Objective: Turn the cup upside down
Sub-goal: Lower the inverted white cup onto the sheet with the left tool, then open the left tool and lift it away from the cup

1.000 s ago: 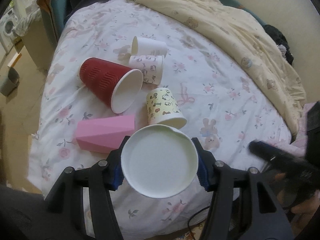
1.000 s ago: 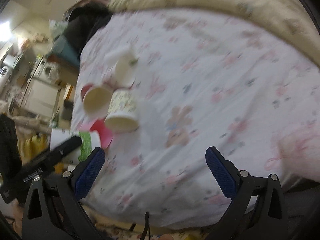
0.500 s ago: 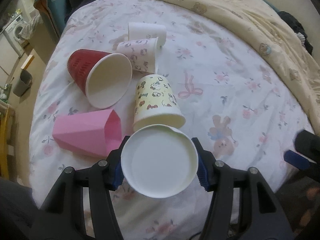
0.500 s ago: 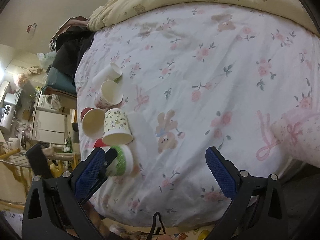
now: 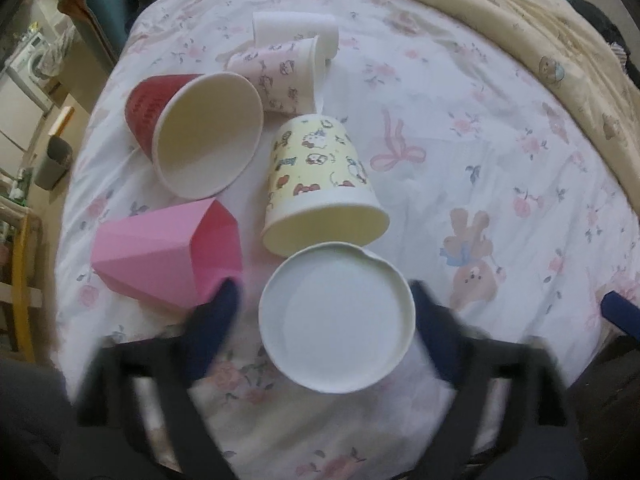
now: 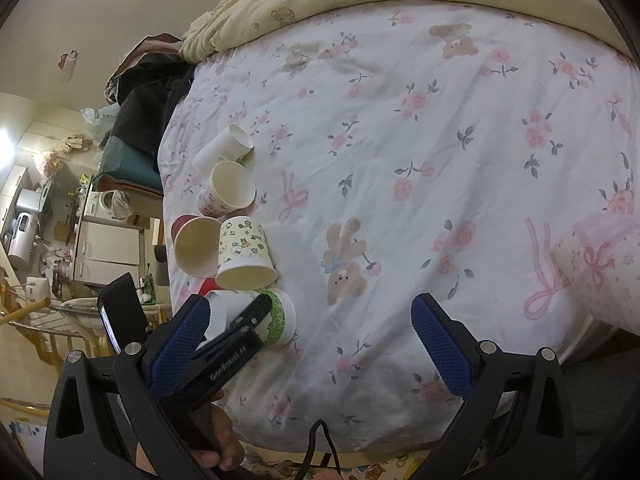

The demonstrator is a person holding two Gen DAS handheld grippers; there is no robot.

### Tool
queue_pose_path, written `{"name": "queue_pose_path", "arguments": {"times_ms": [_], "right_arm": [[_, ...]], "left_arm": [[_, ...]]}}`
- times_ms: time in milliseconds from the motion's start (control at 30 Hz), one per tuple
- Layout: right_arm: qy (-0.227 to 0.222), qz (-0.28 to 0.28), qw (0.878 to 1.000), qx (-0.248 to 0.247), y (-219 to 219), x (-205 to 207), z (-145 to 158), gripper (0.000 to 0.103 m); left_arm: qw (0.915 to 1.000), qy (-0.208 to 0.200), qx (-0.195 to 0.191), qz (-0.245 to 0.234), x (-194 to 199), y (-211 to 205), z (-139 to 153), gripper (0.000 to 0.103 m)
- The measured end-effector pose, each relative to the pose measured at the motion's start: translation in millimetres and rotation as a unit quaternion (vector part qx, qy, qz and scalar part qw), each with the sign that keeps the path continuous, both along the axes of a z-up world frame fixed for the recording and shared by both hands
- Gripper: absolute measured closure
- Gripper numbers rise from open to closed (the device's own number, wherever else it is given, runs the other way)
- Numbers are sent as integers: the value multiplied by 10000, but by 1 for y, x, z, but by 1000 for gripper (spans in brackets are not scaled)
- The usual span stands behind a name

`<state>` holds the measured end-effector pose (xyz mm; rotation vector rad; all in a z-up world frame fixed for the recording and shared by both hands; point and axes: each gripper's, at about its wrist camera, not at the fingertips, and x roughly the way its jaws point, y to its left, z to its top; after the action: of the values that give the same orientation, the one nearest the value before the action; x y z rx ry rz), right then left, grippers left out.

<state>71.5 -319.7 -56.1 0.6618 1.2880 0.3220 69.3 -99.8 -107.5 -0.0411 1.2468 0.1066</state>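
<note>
A paper cup stands mouth-down on the flowered bedsheet, its white base [image 5: 336, 318] facing me in the left wrist view. My left gripper [image 5: 324, 294] is open around it, and its blurred dark-blue fingers [image 5: 216, 320] stand slightly off the cup's sides. In the right wrist view the same cup shows a green print [image 6: 280, 316], partly hidden behind the left gripper [image 6: 236, 324], which a hand holds. My right gripper [image 6: 312, 332] is open over bare sheet, with nothing between its blue pads.
Close behind the cup are a yellow cartoon cup [image 5: 320, 176], a pink faceted cup [image 5: 160, 264] on its side, a red cup [image 5: 192, 140], and two pale cups [image 5: 280, 76]. A beige quilt [image 5: 520, 20] covers the far side. The bed's edge lies just below the grippers.
The left gripper lowered the cup toward the sheet beside the yellow cup, and its fingers have spread off the cup's sides. The right gripper has steadied over the bed.
</note>
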Motion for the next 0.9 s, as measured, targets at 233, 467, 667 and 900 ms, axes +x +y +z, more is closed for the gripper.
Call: {"name": "queue_pose_path", "arguments": {"times_ms": [233,467,667,900], "right_arm": [[-28,31,9999,-118,3,1,-1,0],[-172,157,9995,-191,7,1,2,0],[-504,348,9975,-341,17,-2,14,0],[-963,559,9924,-527,28,-12,30,0]], "left_arm": [[9997,-126,104,-157,-1,-5,10,11],[9987,-431,76,-271,-8,-3,45,11],[9932,-1088,43,-416,-28,16,99,11],[9838,-1776,203,-142,-63,62,134,11]]}}
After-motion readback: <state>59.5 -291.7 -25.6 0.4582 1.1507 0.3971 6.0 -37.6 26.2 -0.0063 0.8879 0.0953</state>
